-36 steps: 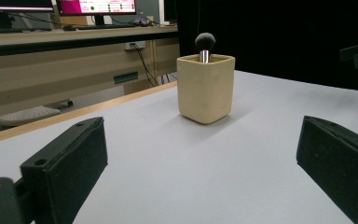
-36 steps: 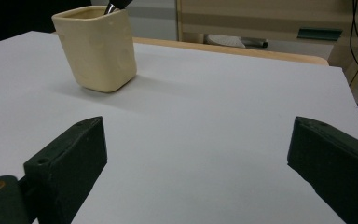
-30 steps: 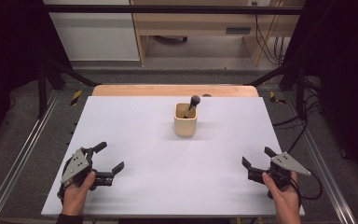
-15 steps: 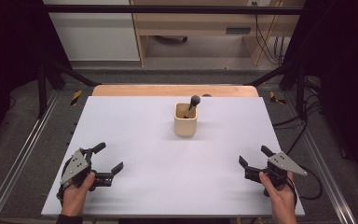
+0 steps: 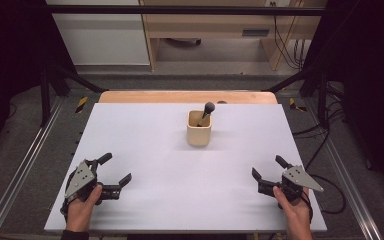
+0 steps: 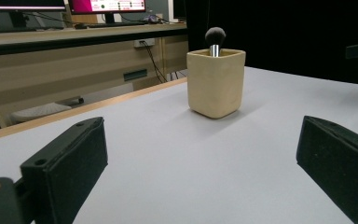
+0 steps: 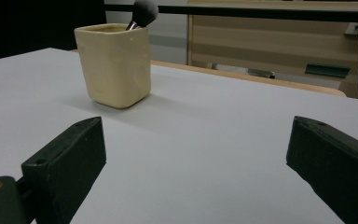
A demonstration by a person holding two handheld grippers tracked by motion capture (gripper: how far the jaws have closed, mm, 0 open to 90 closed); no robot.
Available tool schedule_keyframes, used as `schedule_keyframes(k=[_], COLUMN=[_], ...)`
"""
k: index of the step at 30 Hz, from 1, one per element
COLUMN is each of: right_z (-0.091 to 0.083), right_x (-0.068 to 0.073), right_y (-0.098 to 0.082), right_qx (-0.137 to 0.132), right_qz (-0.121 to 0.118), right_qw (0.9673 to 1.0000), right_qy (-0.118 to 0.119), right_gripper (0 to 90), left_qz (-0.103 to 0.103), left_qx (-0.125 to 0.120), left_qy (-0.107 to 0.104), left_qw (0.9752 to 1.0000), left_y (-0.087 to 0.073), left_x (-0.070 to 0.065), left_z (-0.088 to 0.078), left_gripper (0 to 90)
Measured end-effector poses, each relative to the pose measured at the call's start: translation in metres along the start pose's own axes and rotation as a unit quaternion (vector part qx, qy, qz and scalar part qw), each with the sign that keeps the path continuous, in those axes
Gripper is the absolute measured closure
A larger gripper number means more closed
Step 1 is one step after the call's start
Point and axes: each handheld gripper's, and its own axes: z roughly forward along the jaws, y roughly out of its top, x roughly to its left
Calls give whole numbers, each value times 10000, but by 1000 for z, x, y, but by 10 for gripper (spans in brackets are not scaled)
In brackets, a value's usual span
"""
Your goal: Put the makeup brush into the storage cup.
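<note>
**Two spread grippers facing a cup with a brush on the desk**

A cream cup is standing upright on the white desk, toward its far edge and about midway across. A brush is leaning inside the cup, its dark rounded head and a short length of metal ferrule sticking out above the rim; the rest of the handle is lying hidden within the cup walls, so how it is resting at the bottom cannot be told.

The left gripper is sitting well apart from the cup, nearer the person and off to the cup's left, with its jaws standing wide open and nothing between them. A hand is wrapping its handle, the forearm being cut off by the lower edge of the high view. The right gripper is sitting well apart from the cup too, nearer the person and off to the cup's right, its jaws likewise spread and empty, held by the other hand.

In the left gripper view, the cup is showing between the two black jaws, farther off, and the jaw tips are running out of the frame at the bottom. In the right gripper view, the cup is standing beyond the left jaw, with the brush head partly clipped by the top edge.
</note>
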Motion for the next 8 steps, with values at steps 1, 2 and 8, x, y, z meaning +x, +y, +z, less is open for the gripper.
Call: schedule_keyframes(k=[1, 2, 8], right_z=[-1, -1, -5], right_x=[0, 0, -2], right_y=[-2, -4, -7], right_qx=[-27, -60, -73], right_qz=[54, 47, 43], right_qw=[10000, 10000, 10000], right_qy=[2, -2, -16], right_gripper=[48, 48, 47], left_qz=[0, 19, 50], left_qx=[0, 10, -9], left_qy=[0, 30, 229], left_qw=[10000, 10000, 9997], left_y=[0, 0, -2], left_x=[0, 0, -2], left_z=[0, -1, -7], left_gripper=[16, 16, 16])
